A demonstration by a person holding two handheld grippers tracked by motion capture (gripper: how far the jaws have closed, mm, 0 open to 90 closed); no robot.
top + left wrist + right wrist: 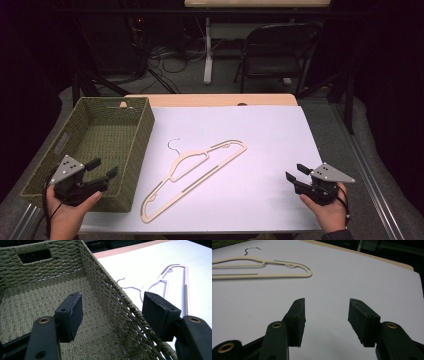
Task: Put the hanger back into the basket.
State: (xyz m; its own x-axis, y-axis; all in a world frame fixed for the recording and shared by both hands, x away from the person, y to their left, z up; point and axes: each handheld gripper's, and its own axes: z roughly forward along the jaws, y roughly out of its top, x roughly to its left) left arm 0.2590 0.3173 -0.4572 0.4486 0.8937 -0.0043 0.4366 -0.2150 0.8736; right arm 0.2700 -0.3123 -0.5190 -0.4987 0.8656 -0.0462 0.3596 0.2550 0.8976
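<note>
Cream hanger [192, 175] is lying flat mid-table on the white sheet [260, 150], just right of the woven basket [132, 107], untouched. Left gripper [102, 169] is hovering with jaws wide over the basket's right wall, gripping nothing. Right gripper [295, 172] is sitting well right of the hanger, jaws apart, empty.

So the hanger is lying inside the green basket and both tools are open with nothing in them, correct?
Not quite. The hanger lies on the white table to the right of the basket, not inside it; the high view shows this. The rest stands: the left tool and the right tool are both open with nothing in them.
</note>
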